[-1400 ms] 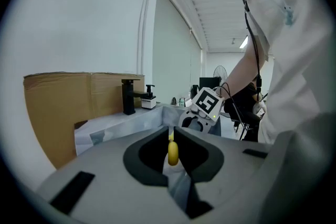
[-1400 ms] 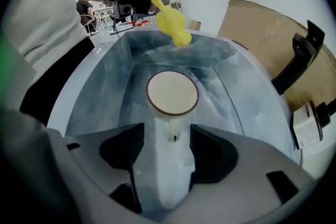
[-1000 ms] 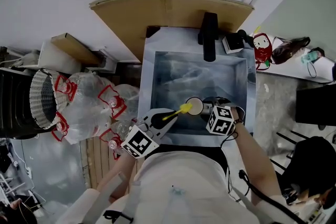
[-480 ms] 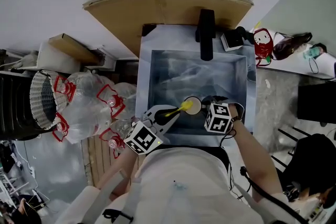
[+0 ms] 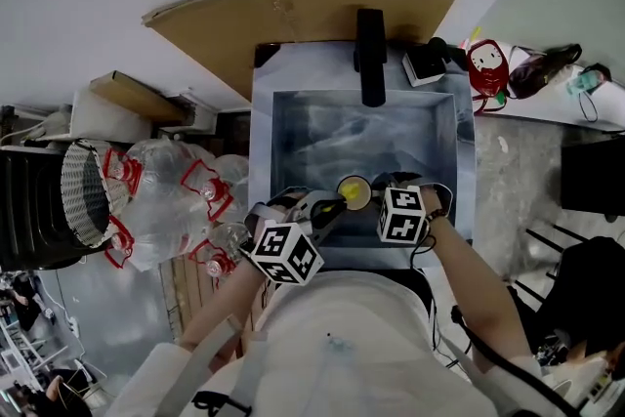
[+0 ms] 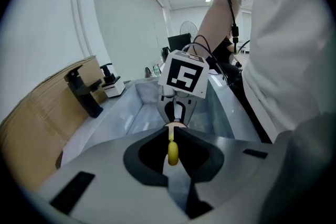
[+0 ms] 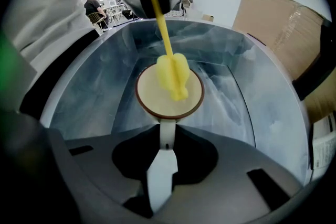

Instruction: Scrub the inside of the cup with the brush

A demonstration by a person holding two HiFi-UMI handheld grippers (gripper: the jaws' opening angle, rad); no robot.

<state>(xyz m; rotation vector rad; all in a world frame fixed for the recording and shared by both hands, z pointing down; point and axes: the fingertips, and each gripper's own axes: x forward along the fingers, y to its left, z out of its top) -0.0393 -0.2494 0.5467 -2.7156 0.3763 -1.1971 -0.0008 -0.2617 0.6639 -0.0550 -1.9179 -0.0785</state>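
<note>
A cream cup (image 7: 169, 93) with a brown rim hangs over the sink basin, also seen in the head view as the cup (image 5: 362, 201). My right gripper (image 7: 167, 132) is shut on the cup's white handle (image 7: 166, 139); its jaws have just been closing on that handle. In the head view the right gripper (image 5: 377, 194) is just right of the cup. My left gripper (image 6: 172, 132) is shut on the thin handle of the yellow brush (image 6: 172, 150). The brush's yellow head (image 7: 174, 76) sits inside the cup. In the head view the left gripper (image 5: 327, 207) reaches in from the cup's left.
The steel sink (image 5: 289, 137) has a black faucet (image 5: 369, 54) at its far edge and a cardboard sheet (image 5: 293, 15) behind it. Bags of plastic bottles (image 5: 186, 200) and a wire basket (image 5: 83, 190) stand to the left. A counter with small items (image 5: 485, 68) lies to the right.
The left gripper has rolled and dropped toward the cup. The brush head has gone from the cup's left rim into the cup. The right gripper has stayed put.
</note>
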